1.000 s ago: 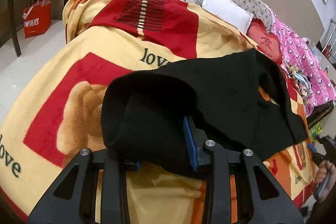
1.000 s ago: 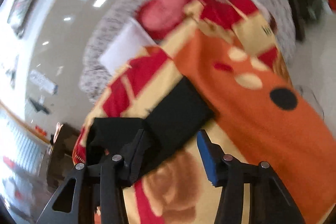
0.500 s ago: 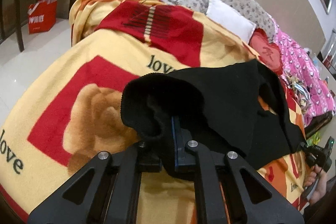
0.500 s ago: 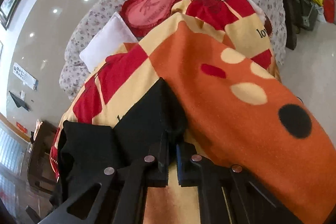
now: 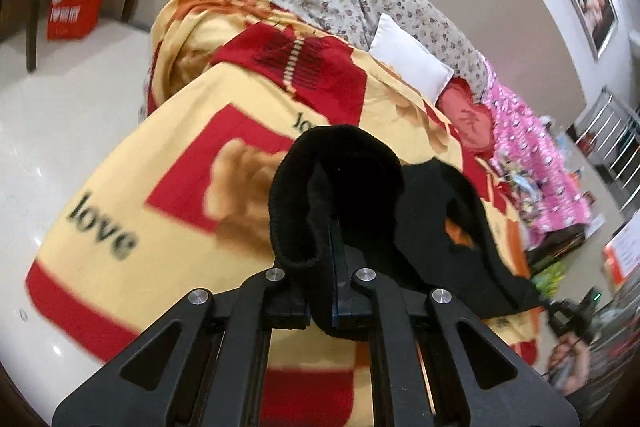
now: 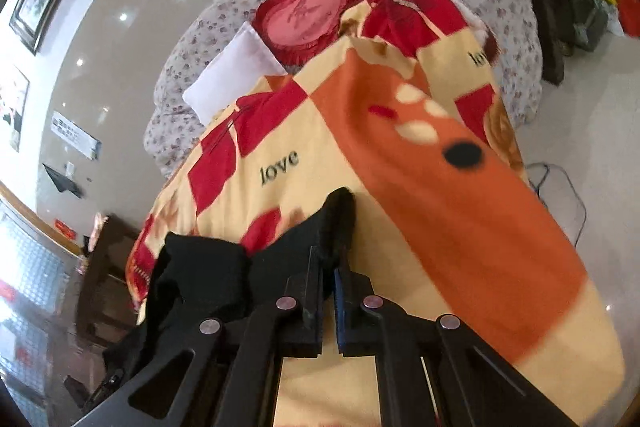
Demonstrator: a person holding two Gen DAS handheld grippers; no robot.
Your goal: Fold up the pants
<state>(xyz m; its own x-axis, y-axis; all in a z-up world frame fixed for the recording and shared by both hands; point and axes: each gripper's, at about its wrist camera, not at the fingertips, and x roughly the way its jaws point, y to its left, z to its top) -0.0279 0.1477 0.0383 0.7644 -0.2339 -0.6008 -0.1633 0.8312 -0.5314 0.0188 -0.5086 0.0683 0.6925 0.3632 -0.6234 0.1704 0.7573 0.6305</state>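
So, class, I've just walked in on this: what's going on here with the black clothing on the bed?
A person is folding black pants on a bed covered by a yellow and red "love" blanket, working a handheld gripper in each hand. The left gripper is shut on one bunched edge of the fabric, and the right gripper is shut on another. The cloth between the two grips is off the blanket, and the fold is not yet laid down.

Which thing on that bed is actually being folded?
Find the big yellow, red and orange "love" blanket covering the bed. On it lies the black knit pants, pinched at two spots by handheld tools. It is the only plain black cloth among bright prints.
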